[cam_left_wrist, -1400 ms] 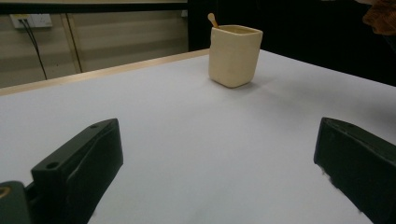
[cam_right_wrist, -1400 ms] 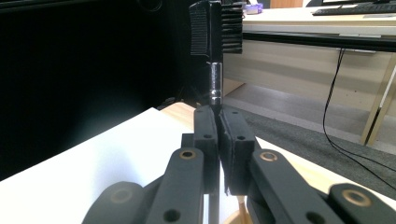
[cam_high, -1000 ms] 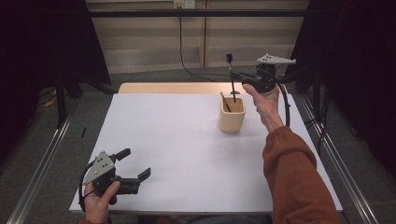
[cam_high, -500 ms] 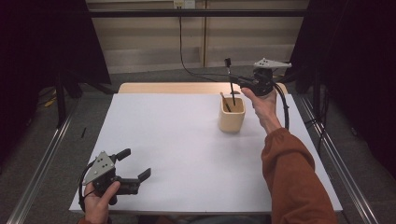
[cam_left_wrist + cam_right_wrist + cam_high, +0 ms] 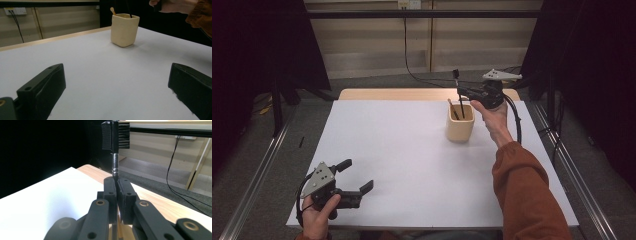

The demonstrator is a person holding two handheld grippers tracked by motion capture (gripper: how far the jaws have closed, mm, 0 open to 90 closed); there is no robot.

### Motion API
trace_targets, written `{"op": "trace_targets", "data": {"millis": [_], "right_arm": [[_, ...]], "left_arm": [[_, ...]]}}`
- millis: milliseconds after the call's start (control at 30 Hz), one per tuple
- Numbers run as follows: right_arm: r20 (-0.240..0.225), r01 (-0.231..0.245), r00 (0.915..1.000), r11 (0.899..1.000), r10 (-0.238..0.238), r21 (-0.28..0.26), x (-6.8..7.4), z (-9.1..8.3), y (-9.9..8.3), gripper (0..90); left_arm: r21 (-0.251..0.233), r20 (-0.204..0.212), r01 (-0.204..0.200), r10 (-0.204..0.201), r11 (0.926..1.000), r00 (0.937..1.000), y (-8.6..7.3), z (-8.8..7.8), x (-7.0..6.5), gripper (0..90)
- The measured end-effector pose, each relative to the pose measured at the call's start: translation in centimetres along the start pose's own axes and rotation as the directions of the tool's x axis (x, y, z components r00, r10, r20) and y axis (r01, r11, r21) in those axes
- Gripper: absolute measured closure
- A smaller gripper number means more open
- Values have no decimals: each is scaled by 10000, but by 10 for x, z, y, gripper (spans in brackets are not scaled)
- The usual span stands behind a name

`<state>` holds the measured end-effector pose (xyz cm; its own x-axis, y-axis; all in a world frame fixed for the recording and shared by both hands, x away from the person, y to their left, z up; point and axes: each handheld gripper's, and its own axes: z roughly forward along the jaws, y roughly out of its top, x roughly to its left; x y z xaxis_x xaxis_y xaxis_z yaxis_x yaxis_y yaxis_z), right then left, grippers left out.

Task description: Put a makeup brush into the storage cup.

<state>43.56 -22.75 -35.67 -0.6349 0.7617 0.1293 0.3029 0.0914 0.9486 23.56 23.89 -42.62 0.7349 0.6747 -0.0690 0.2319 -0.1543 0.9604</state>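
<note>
Right gripper [image 5: 462,92] pinches a black brush [image 5: 115,142] upright over the cup [image 5: 460,125], perhaps dipping inside; left gripper [image 5: 357,181] rests wide open

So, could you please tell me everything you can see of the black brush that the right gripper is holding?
The black brush is a thin, dark stick with a short head of black bristles at its top end, and a narrow band that looks like metal on the handle. It stands upright, head up, its lower end down inside the beige cup at the table's far right. The right gripper is shut on its handle, above the cup's rim.
</note>
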Motion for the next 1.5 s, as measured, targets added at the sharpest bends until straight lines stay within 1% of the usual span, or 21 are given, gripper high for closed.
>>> {"op": "trace_targets", "data": {"millis": [133,333,500,633,800,1067,1400,1500], "right_arm": [[-15,32,10000,10000,-32,16,0,0,-5,859],[11,-86,10000,9999,85,132,-1,0,-14,859],[-13,-135,9999,9999,136,104,-2,-2,-18,859],[22,-158,9999,9996,158,243,-2,-3,-23,858],[29,-199,9998,9996,199,193,-2,-4,-25,859],[22,-315,9995,9991,314,276,-1,-2,-36,858],[53,-316,9995,9989,314,340,0,-2,-39,858],[69,-387,9992,9987,385,338,-1,-3,-41,858]], "left_arm": [[-12,-21,-28,28,10000,10000,0,0,0,12],[-2,-25,-14,14,10000,10000,0,-1,0,12],[-4,-30,10,-10,10000,10000,0,0,0,12],[2,-18,-2,2,10000,10000,0,0,0,12],[2,-23,2,-2,10000,10000,0,0,0,12],[-1,-33,-6,6,10000,10000,0,0,0,12],[-2,-33,-1,1,10000,10000,0,0,0,12],[7,-37,3,-3,10000,10000,0,0,1,12]]}}
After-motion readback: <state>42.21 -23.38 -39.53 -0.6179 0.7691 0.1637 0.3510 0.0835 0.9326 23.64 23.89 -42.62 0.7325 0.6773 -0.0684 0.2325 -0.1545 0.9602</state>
